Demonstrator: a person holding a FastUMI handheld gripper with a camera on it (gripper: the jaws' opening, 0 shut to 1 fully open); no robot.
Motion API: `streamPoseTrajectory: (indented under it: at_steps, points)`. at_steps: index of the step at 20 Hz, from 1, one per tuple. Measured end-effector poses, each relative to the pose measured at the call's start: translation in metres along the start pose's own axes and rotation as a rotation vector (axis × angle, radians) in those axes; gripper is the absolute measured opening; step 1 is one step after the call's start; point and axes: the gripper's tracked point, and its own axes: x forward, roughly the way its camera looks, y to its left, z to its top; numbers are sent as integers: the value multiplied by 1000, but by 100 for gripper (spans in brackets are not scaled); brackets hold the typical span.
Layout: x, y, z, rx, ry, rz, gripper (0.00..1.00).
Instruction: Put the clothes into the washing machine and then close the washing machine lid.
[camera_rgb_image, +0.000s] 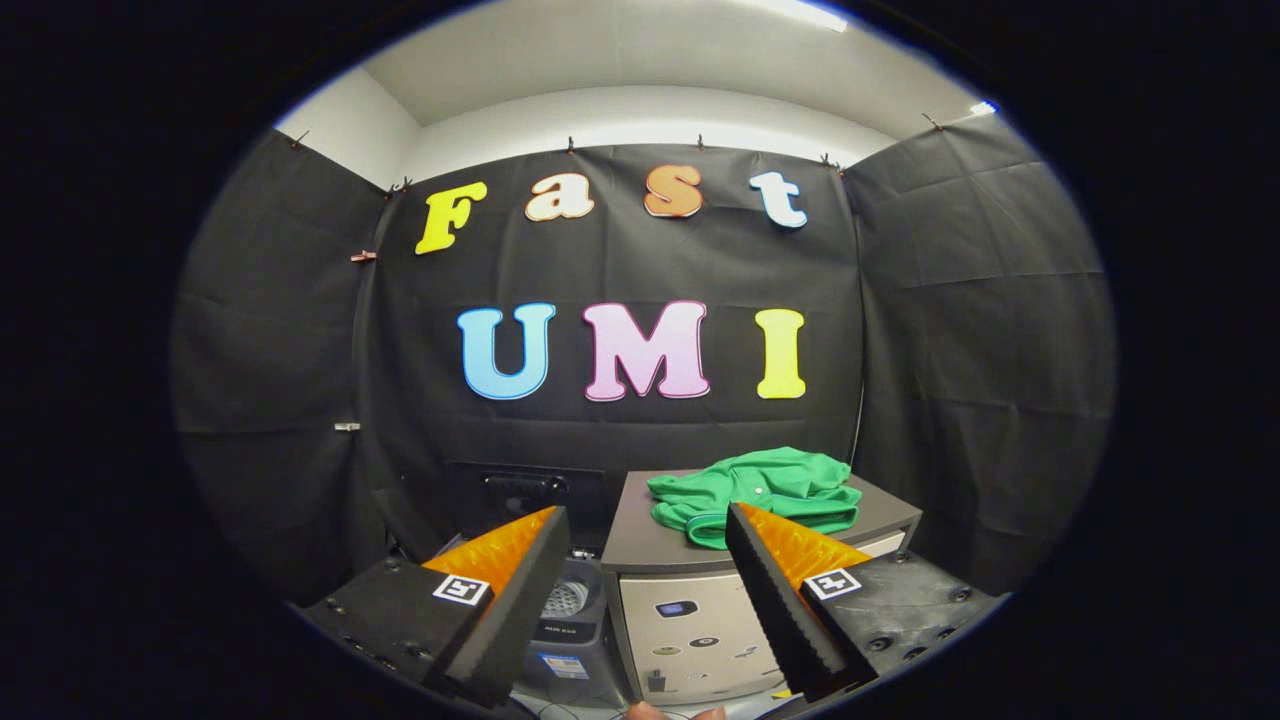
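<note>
The tool (645, 545) is wide open here, both fingers spread apart with nothing between them, just hanging in the air a fair way back from everything. Looking between and past the fingers you get a small cabinet (700, 610) with a dark flat top and a pale front that has a few stickers on it. The green shirt (760, 492) is lying crumpled on top of that cabinet, toward its right side, sitting just beyond the right finger's tip and not touching the tool at all. To the left of the cabinet, right up against it and lower down, is the little washing machine (568, 620); its lid (527, 493) is standing up and open behind it, so you can see into the drum. The left finger partly covers the machine. Black cloth wall (960, 350) all around behind.
</note>
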Motion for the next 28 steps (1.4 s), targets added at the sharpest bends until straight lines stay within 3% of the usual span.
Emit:
streamPoseTrajectory:
  at_steps: [4, 8, 14, 18, 25, 28]
  points:
    - [31, -8, 15, -23, 45, 13, 98]
    - [92, -31, 24, -7, 149, 22, 98]
    - [192, -111, -2, -86, 378, -120, 98]
    - [241, -144, -38, -91, 508, -163, 99]
    - [274, -162, -110, -127, 683, -180, 99]
    - [274, -161, -119, -8, 672, -175, 98]
